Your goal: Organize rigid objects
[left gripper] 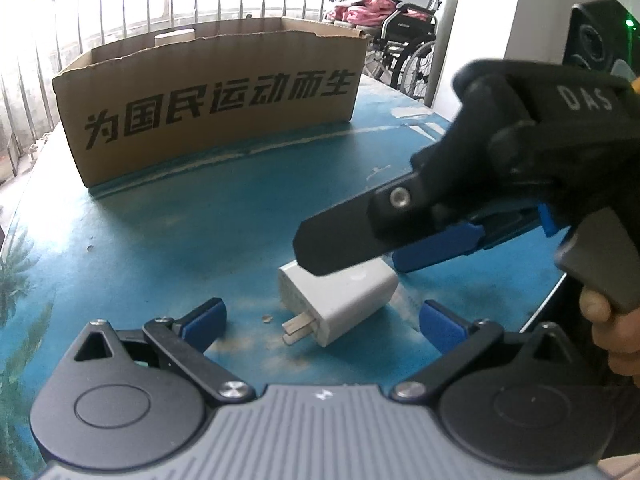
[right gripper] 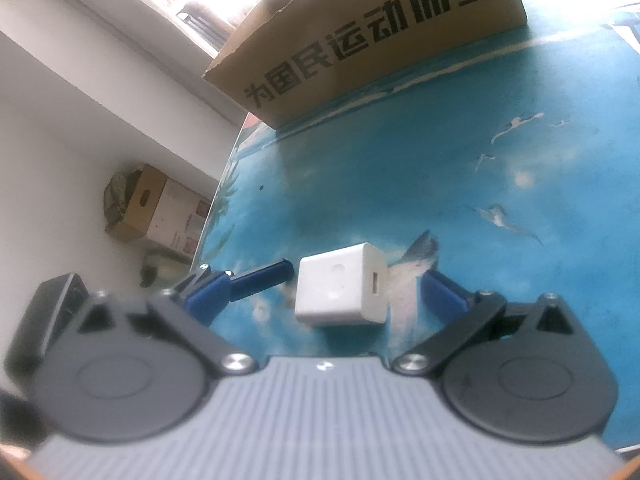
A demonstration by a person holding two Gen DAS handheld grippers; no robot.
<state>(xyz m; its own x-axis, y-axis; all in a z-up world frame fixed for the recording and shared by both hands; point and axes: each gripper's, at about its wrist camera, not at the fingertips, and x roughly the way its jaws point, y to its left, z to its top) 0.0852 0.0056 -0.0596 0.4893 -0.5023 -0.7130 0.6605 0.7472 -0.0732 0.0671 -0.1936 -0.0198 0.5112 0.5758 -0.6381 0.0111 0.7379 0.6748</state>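
A white USB wall charger (left gripper: 352, 298) lies on its side on the blue table, prongs toward the left wrist camera. My left gripper (left gripper: 324, 320) is open, its blue pads on either side of the charger, not touching. My right gripper (left gripper: 352, 256) reaches in from the right, open, its fingers straddling the charger's far end. In the right wrist view the charger (right gripper: 340, 290) sits between the right gripper's (right gripper: 362, 280) open blue pads, USB port facing right. The left gripper's blue finger (right gripper: 260, 278) shows just left of the charger.
An open cardboard box (left gripper: 216, 96) with black Chinese lettering stands at the table's far side; it also shows in the right wrist view (right gripper: 372, 36). A wheelchair (left gripper: 412, 40) and railing are beyond. Another carton (right gripper: 156, 210) sits on the floor to the left.
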